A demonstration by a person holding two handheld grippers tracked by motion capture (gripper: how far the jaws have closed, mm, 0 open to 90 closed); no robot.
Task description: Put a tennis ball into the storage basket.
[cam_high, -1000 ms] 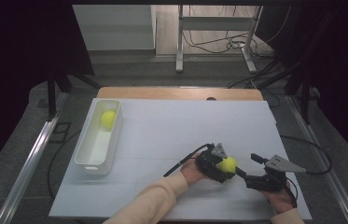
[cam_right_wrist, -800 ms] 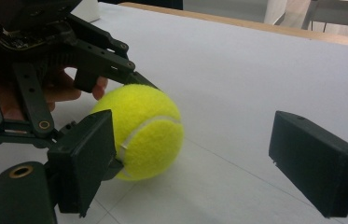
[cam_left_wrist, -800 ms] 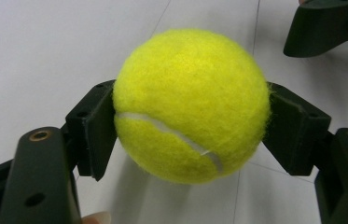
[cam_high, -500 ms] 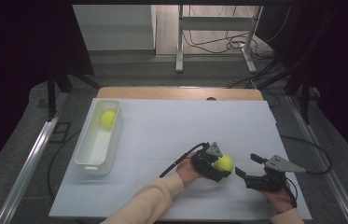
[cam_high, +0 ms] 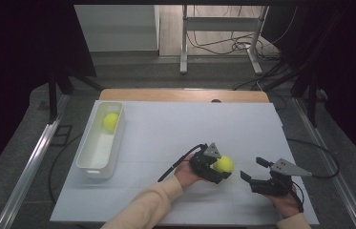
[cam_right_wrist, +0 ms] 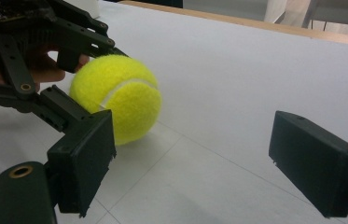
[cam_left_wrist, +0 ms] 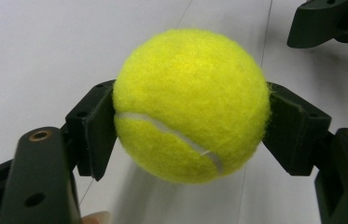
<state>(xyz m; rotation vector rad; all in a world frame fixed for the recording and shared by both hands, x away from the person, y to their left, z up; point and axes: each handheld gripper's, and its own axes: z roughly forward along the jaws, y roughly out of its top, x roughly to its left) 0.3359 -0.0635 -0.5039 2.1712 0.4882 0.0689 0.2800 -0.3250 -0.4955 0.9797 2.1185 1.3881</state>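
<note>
A yellow tennis ball (cam_high: 224, 163) is clamped in my left gripper (cam_high: 222, 167), just above the white table at the front right. In the left gripper view the ball (cam_left_wrist: 190, 105) sits squarely between the two black pads (cam_left_wrist: 98, 135), which press on its sides. My right gripper (cam_high: 252, 168) stands open a short way to the right of the ball, its jaws pointing at it. In the right gripper view its jaws (cam_right_wrist: 199, 158) are wide apart with nothing between them, and the ball (cam_right_wrist: 115, 98) lies just beyond the left jaw.
A white bin (cam_high: 86, 162) stands at the table's left with a second tennis ball (cam_high: 110, 121) at its far end. A wooden strip (cam_high: 185, 95) edges the back of the table. A black cable (cam_high: 178, 164) trails from the left gripper.
My left gripper has carried the ball a little to the left, away from the right gripper, and slightly upward. The right gripper has stayed where it was.
</note>
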